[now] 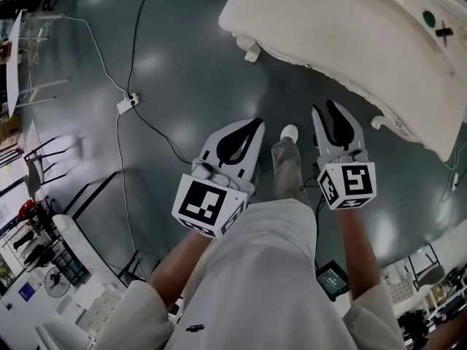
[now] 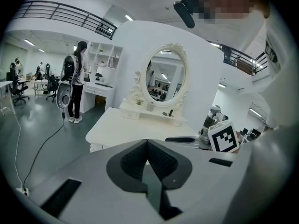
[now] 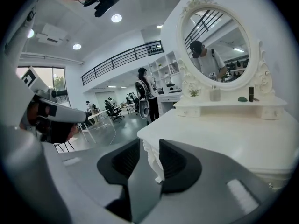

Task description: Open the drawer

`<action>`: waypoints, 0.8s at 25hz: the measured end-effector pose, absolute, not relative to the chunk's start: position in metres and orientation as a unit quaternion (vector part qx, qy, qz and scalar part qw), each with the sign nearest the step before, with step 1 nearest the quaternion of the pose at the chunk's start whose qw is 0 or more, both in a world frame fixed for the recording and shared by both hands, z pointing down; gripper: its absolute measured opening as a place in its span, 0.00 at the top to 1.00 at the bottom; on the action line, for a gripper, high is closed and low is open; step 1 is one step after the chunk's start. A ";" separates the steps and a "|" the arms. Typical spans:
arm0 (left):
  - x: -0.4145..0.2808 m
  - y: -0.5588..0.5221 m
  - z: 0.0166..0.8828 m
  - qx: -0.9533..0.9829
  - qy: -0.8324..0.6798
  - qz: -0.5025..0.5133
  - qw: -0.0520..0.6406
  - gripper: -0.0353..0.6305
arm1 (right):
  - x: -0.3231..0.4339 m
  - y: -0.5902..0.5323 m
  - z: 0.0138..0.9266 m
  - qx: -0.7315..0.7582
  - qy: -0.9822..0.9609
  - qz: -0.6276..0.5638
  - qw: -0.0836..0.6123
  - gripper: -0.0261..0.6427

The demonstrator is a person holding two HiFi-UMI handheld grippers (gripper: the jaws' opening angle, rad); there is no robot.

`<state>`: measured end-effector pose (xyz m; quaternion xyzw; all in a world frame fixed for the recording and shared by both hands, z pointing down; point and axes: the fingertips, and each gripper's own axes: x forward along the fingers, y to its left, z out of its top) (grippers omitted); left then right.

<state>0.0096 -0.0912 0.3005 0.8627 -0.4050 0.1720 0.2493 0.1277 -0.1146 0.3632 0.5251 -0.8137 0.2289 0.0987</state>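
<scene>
A white dressing table (image 1: 343, 35) with an oval mirror (image 3: 217, 50) stands ahead of me, at the upper right of the head view. A small knob (image 1: 307, 65) shows on its front edge. The drawer fronts below cannot be made out. My left gripper (image 1: 248, 130) hangs over the dark floor, short of the table, with its pads meeting and nothing between them (image 2: 147, 141). My right gripper (image 1: 336, 115) is beside it, nearer the table's edge. Its jaws stand apart (image 3: 149, 146) with nothing in them, framing the table's carved corner leg (image 3: 154, 160) from a distance.
A cable and a power strip (image 1: 127, 105) lie on the floor to the left. Chairs and racks (image 1: 44, 166) stand at the far left. A person with a backpack (image 2: 74, 78) stands by white shelves beyond the table. My own leg and shoe (image 1: 289, 133) are between the grippers.
</scene>
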 end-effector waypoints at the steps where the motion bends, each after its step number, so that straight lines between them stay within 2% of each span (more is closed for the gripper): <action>1: 0.009 -0.092 0.303 0.862 -0.405 0.173 0.250 0.93 | 0.127 -0.117 0.369 0.526 -0.812 0.231 0.100 0.75; 20: 0.003 -0.118 0.360 0.843 -0.424 0.187 0.273 0.93 | 0.122 -0.155 0.474 0.554 -0.777 0.278 0.109 0.72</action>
